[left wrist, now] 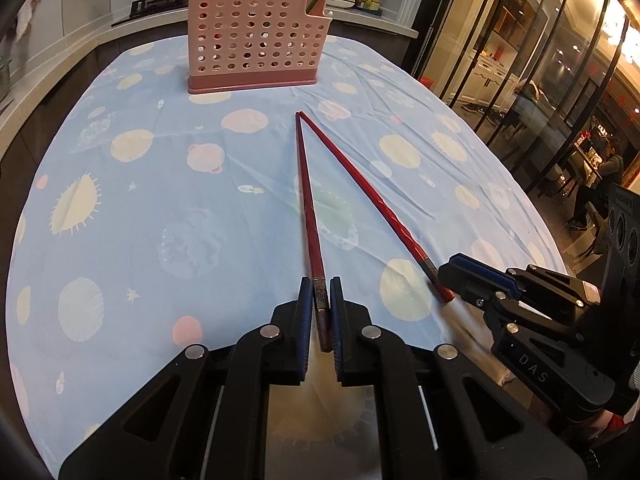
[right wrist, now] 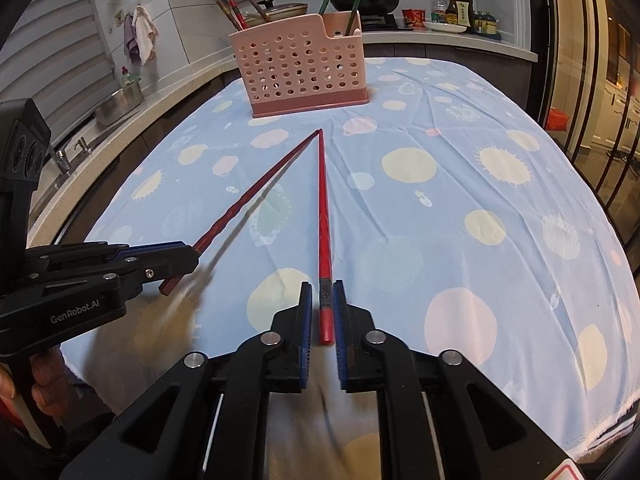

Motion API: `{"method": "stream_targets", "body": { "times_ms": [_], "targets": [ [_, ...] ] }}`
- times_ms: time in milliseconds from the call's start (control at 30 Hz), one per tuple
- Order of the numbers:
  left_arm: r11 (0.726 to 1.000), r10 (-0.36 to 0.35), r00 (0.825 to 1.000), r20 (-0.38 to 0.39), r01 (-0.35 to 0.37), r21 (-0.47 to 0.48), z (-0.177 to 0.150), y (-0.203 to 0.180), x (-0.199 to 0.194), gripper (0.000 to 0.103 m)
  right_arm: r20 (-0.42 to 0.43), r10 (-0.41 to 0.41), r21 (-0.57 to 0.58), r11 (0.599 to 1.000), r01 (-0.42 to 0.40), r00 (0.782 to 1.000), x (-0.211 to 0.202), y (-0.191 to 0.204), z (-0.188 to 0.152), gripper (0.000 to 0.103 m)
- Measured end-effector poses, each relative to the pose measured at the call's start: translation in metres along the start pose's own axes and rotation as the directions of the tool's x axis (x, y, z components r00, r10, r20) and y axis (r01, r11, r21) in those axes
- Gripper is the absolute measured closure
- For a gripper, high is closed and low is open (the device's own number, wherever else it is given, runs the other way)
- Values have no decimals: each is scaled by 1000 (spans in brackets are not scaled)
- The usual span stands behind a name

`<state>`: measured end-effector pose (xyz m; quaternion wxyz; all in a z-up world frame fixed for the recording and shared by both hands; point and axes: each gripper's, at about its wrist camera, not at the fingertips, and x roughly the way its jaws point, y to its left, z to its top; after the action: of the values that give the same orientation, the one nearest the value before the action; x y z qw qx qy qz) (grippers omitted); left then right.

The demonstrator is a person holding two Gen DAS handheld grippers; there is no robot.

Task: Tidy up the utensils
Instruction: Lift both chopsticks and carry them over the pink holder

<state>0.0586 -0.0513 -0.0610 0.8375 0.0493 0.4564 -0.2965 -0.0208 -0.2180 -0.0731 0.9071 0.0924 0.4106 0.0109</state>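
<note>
Two red chopsticks lie in a V on the blue tablecloth, tips meeting toward the pink perforated utensil holder [left wrist: 256, 40], also in the right wrist view [right wrist: 304, 64]. My left gripper [left wrist: 321, 300] is shut on the thick end of the left chopstick [left wrist: 306, 192], whose held end is lifted slightly off the cloth; it also shows in the right wrist view [right wrist: 248, 200]. My right gripper [right wrist: 323, 304] straddles the thick end of the right chopstick [right wrist: 323, 200], pads a little apart from it; that chopstick also shows in the left wrist view [left wrist: 360, 184]. The holder has red and green chopsticks in it.
The round table [right wrist: 480, 200] has a blue cloth with planets and suns. A kitchen counter with pans [right wrist: 360, 0], bottles [right wrist: 460, 8] and a sink [right wrist: 116, 100] runs behind and to the left. Glass doors [left wrist: 540, 80] stand at the right.
</note>
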Motion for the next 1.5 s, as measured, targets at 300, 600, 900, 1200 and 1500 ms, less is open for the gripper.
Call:
{"method": "stream_targets", "body": {
  "times_ms": [300, 600, 900, 1200, 1500],
  "targets": [
    [1000, 1, 1000, -7, -1, 2, -1, 0, 3, 97, -19, -39, -33, 999, 39, 999, 11, 5, -6, 96],
    [1000, 2, 1000, 21, -2, 2, 3, 1, -6, 98, 50, -31, -17, 999, 32, 998, -13, 2, 6, 96],
    [1000, 28, 990, 136, -28, -7, 28, 10, -41, 98, 207, -8, -14, 1000, 11, 978, -57, 1, 49, 96],
    [1000, 7, 992, 128, -6, -13, 29, 11, -39, 80, 240, 12, -9, 1000, -10, 971, -61, 3, 64, 96],
    [1000, 13, 999, -35, -13, 6, -3, 0, 20, 74, 180, 21, 10, 1000, -23, 983, -47, 3, 47, 96]
  ]
}}
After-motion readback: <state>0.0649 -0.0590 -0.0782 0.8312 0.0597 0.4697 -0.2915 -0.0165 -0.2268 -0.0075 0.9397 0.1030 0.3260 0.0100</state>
